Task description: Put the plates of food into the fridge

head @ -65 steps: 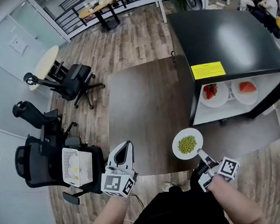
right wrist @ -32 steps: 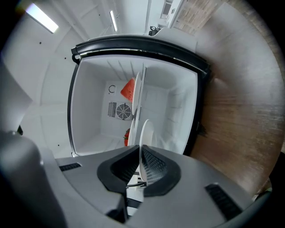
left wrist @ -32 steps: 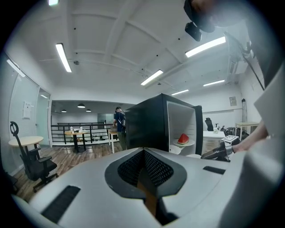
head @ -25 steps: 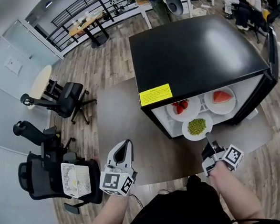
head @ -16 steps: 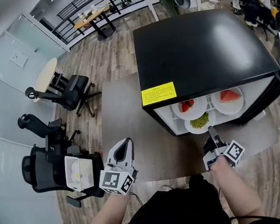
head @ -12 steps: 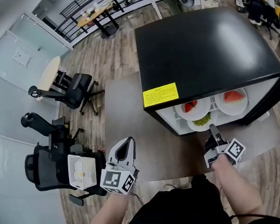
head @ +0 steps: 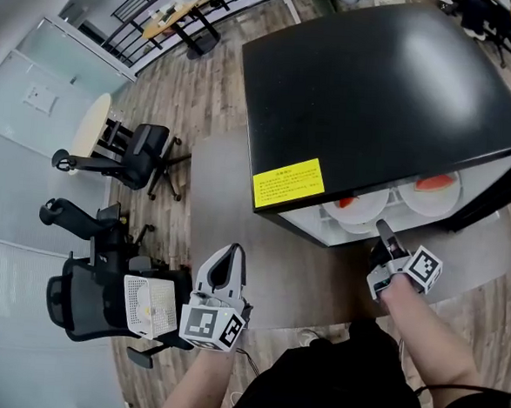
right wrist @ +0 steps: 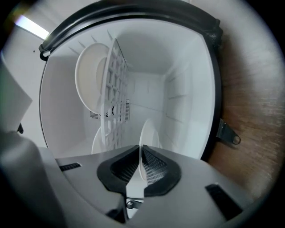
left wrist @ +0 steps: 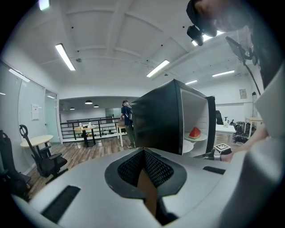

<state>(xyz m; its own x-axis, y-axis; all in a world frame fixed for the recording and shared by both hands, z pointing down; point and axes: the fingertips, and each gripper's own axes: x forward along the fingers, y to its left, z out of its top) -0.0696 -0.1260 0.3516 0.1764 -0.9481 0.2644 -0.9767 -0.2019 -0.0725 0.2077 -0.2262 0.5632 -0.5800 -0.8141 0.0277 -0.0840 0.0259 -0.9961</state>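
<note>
The black fridge stands open toward me. On its wire shelf rest a plate of strawberries and a plate of watermelon. My right gripper reaches into the opening below that shelf. It is shut on the rim of a white plate, which its own view shows edge-on inside the white fridge interior. The food on this plate is hidden in every view. My left gripper hangs shut and empty to the left, well clear of the fridge. Its view shows the fridge from the side with the watermelon plate.
A yellow label sits on the fridge's front edge. The fridge stands on a grey floor mat. Black office chairs and a white mesh-fronted box are at the left. A person stands far back.
My right gripper has carried the plate of green peas from outside into the fridge, under the shelf, and the peas have gone out of sight. The left gripper has stayed put.
</note>
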